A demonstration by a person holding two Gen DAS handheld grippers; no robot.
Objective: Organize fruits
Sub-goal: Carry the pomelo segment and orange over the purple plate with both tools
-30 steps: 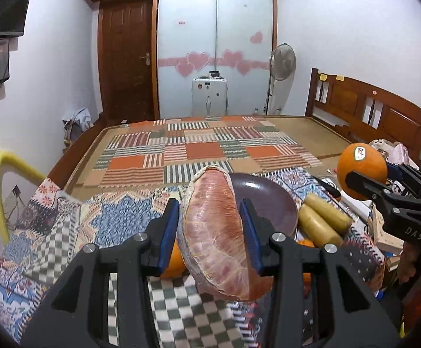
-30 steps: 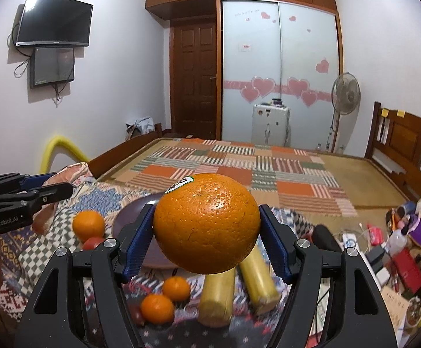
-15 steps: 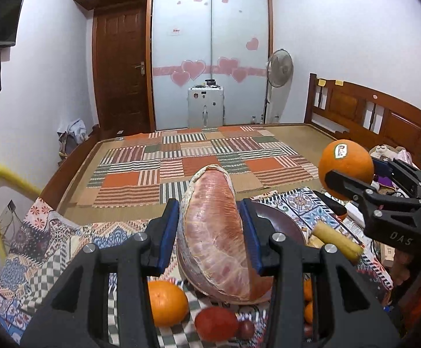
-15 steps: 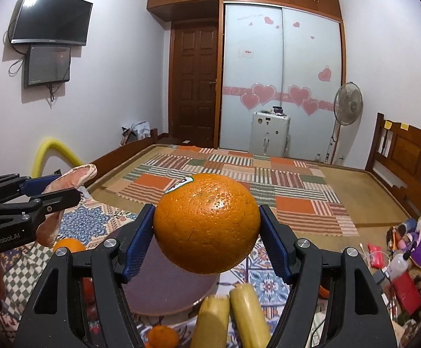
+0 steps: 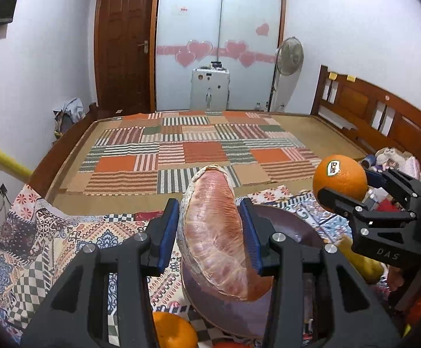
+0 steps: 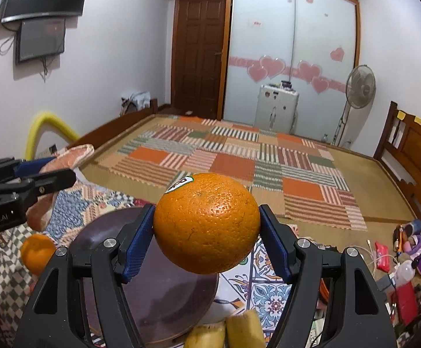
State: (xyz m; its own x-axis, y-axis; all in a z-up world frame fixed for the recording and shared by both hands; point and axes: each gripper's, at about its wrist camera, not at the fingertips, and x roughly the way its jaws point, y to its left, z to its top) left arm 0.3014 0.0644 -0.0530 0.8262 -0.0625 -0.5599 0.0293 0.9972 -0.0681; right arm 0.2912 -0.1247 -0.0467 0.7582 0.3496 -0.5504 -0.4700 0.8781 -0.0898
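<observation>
My left gripper (image 5: 210, 232) is shut on a peeled pink pomelo wedge (image 5: 216, 232) and holds it above the dark purple plate (image 5: 294, 226). My right gripper (image 6: 207, 232) is shut on a large orange with a Dole sticker (image 6: 207, 223) above the same plate (image 6: 164, 295). In the left wrist view the right gripper (image 5: 352, 191) with its orange (image 5: 339, 178) shows at the right. In the right wrist view the left gripper (image 6: 45, 174) with the wedge (image 6: 74, 153) shows at the left.
A small orange (image 5: 174, 330) lies on the patterned cloth (image 5: 36, 246) left of the plate; it also shows in the right wrist view (image 6: 37, 252). Two yellow bananas (image 6: 225, 333) lie at the plate's near right. Clutter (image 6: 407, 261) fills the right side.
Both grippers have risen and drawn back with their fruit still held. The plate and loose fruit now sit lower in both views.
</observation>
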